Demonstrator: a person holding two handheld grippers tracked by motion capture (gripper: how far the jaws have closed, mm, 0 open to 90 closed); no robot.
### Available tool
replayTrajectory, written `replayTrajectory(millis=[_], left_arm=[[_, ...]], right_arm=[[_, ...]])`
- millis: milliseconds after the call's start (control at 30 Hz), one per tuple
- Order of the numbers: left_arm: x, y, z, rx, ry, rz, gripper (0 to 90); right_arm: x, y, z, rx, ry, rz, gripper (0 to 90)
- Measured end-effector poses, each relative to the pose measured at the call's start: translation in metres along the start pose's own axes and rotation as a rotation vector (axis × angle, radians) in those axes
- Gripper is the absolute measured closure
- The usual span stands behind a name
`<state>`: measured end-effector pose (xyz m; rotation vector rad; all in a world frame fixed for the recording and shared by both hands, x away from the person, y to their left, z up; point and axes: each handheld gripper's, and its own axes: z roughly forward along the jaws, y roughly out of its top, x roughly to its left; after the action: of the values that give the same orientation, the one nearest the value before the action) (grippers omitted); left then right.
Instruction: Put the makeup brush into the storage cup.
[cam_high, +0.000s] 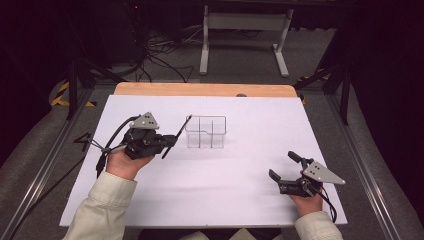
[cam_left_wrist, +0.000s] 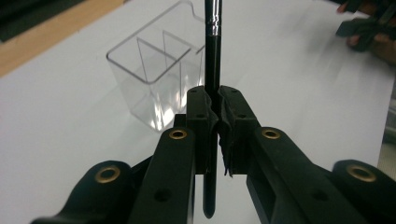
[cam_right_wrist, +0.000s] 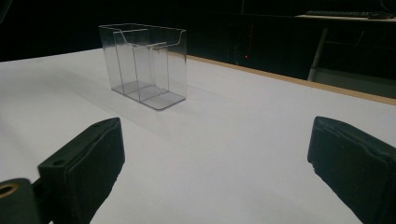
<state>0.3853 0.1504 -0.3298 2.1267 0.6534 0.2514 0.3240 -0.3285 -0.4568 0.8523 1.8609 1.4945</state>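
Right gripper (cam_high: 285, 171): one, near right on white table (cam_high: 240, 190), jaws spread wide, empty
Left gripper (cam_left_wrist: 212, 100): one, near left, clamped on one black brush (cam_left_wrist: 211, 51), its tip beside the organiser's left wall
Clear organiser (cam_high: 206, 132): one, centre, farther back, three compartments by my count
Advice: raise brush upright, lower into a compartment before release

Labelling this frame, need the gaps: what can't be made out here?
- Slim black brush: its top is cut off by the upper edge of the left gripper view; in the high view it is too small to show the tip.
- Clear plastic divided box: compartment count is unsure, the see-through walls overlap.
- Left gripper: the pads cover the handle where they clamp it.
- Right gripper: body cut off by the bottom edge.
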Motion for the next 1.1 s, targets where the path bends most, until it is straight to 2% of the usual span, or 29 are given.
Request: replayTrajectory(millis=[33, 133, 267, 467, 500, 533, 567, 600, 667, 867, 967, 1100], left_arm=[[0.001, -0.001, 0.0, -0.032, -0.012, 0.008, 83.1], [0.003, -0.004, -0.002, -0.078, -0.011, 0.005, 83.1], [0.008, -0.009, -0.003, -0.136, -0.028, 0.004, 83.1], [0.011, -0.013, -0.002, -0.192, -0.037, 0.019, 83.1], [0.012, -0.015, -0.002, -0.222, -0.047, 0.028, 83.1], [0.012, -0.015, -0.002, -0.222, -0.047, 0.028, 83.1], [0.014, -0.017, -0.002, -0.255, -0.047, 0.04, 83.1], [0.014, -0.017, -0.002, -0.255, -0.047, 0.04, 83.1], [0.015, -0.021, -0.001, -0.298, -0.048, 0.047, 83.1], [0.02, -0.027, 0.002, -0.363, -0.079, 0.036, 83.1], [0.02, -0.029, 0.003, -0.402, -0.079, 0.059, 83.1], [0.02, -0.029, 0.005, -0.423, -0.08, 0.074, 83.1]], right_arm=[[0.0, 0.0, 0.0, 0.0, 0.0, 0.0, 4.2], [0.0, 0.0, 0.0, -0.001, 0.001, 0.002, 4.2], [0.0, 0.0, 0.0, -0.002, 0.001, 0.002, 4.2], [0.0, 0.0, 0.0, -0.001, 0.002, 0.003, 4.2], [0.0, 0.0, 0.0, -0.001, 0.002, 0.002, 4.2], [0.0, 0.0, 0.0, -0.001, 0.002, 0.002, 4.2], [0.0, 0.0, 0.0, -0.001, 0.002, 0.002, 4.2], [0.0, 0.0, 0.0, -0.001, 0.002, 0.002, 4.2], [0.0, 0.0, 0.0, -0.001, 0.002, 0.003, 4.2], [0.0, 0.0, 0.0, -0.001, 0.003, 0.002, 4.2], [0.0, 0.0, 0.0, -0.001, 0.003, 0.002, 4.3], [0.0, 0.0, 0.0, -0.001, 0.003, 0.003, 4.2]])
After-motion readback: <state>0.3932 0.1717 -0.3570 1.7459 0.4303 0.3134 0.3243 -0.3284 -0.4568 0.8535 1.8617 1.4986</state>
